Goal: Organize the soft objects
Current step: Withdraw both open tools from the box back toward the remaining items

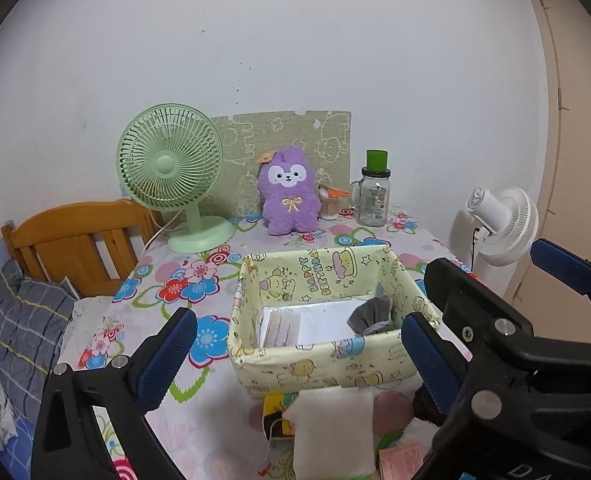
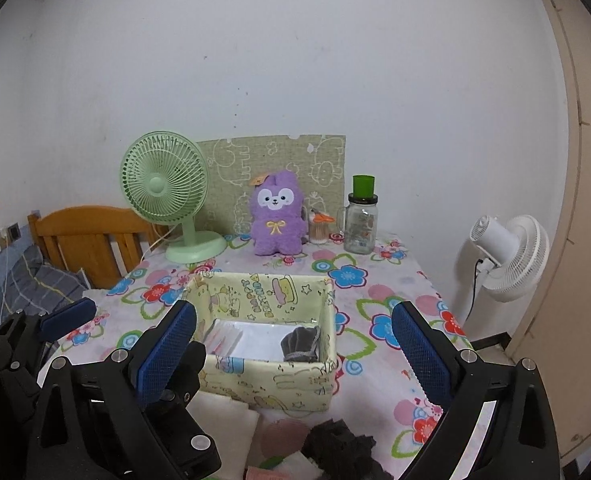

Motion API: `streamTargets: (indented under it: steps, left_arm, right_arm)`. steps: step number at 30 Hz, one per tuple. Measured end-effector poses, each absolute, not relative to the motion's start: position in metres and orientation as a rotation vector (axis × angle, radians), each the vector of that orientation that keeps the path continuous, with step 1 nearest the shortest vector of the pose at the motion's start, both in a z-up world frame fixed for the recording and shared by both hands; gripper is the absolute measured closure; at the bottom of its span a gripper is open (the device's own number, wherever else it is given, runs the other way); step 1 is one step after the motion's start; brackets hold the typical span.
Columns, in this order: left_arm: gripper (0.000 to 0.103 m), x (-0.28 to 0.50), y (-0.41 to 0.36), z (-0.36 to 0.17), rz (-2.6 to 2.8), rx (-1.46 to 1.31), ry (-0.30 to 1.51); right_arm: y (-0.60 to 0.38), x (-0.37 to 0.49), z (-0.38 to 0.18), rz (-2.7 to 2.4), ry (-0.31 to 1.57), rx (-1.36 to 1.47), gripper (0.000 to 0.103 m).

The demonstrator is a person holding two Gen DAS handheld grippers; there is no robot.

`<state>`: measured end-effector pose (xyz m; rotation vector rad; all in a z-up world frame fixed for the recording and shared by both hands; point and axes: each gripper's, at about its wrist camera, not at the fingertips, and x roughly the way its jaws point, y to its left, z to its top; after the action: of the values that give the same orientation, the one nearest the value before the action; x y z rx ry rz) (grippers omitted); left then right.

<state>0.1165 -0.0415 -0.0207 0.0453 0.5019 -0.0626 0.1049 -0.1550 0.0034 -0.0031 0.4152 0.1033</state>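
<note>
Left wrist view: my left claw [image 1: 295, 350] is spread wide, holding nothing, over the yellow box [image 1: 315, 368] on the bench [image 1: 183, 420]. Right claw [image 2: 293, 354] gapes empty too. A grey sock [image 1: 371, 316] sits inside the box; a white cloth [image 1: 333, 432] lies just in front.

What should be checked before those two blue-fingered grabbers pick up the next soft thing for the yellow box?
1. Left gripper open and empty: ok.
2. Right gripper open and empty: ok.
3. Yellow fabric box upright, top open: ok.
4. Room in the box: ok; only the grey cloth and flat white packs lie on its floor.
5. Items waiting near the box: ok; white folded cloth and dark cloth.
6. Which item goes next: cannot tell.
</note>
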Motion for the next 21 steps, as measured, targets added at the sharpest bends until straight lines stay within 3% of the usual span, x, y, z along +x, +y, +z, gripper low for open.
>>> streamTargets:
  steps: [21]
  left_arm:
    - [0.001,0.080,-0.046,-0.039,-0.048,0.017,0.532]
  right_arm:
    - [-0.153,0.070,-0.012,0.088,0.442,-0.006,0.003]
